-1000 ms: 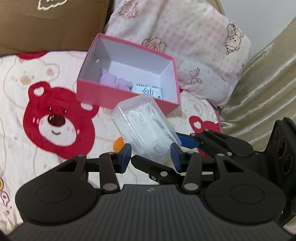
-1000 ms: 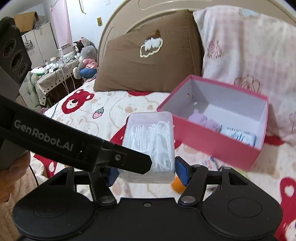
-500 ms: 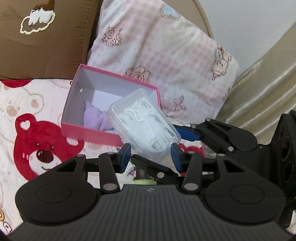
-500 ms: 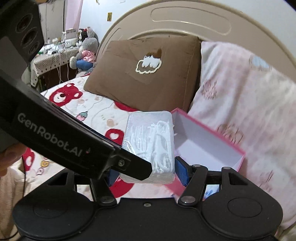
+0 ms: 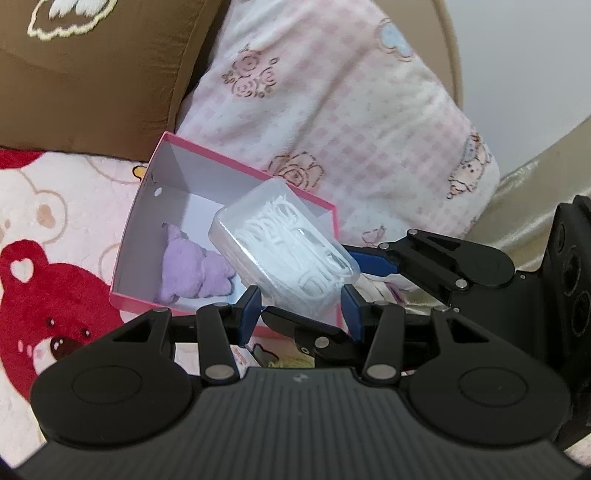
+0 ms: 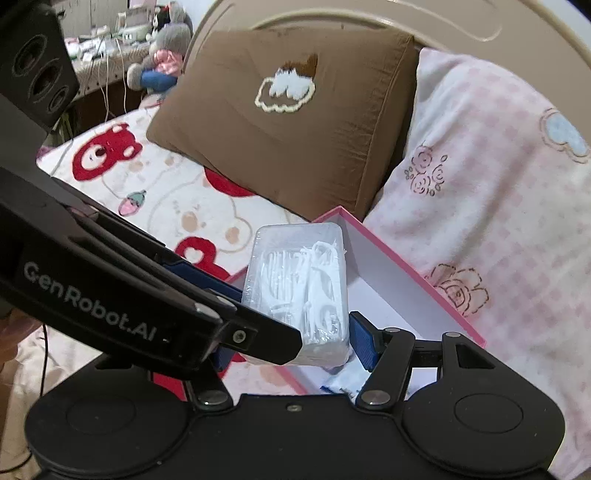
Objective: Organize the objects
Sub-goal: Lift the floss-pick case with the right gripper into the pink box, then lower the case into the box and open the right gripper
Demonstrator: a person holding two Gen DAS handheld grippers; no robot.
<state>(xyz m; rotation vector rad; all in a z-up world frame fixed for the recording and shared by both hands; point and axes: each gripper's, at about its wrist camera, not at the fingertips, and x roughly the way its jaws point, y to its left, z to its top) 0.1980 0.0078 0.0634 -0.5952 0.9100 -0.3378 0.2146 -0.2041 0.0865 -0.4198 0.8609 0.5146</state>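
Note:
A clear plastic case of white floss picks (image 5: 291, 254) (image 6: 299, 284) hangs over the open pink box (image 5: 129, 240) (image 6: 413, 269) on the bed. My left gripper (image 5: 300, 312) is shut on the case's near end, blue pads on both sides. My right gripper (image 6: 291, 345) is shut on the same case across its width, its left pad hidden behind the left gripper's finger. In the left wrist view the right gripper's blue pad (image 5: 369, 262) touches the case's right side. A purple plush item (image 5: 192, 269) and a white packet (image 6: 343, 376) lie inside the box.
A brown pillow (image 6: 288, 147) and a pink checked pillow (image 5: 351, 110) stand close behind the box against the headboard (image 6: 369, 18). The bedsheet with red bears (image 5: 44, 295) spreads to the left. A shiny beige cover (image 5: 535, 184) lies on the right.
Both grippers carried the floss case together from in front of the pink box towards the pillows; it now hangs over the box's opening. Neither grip has changed.

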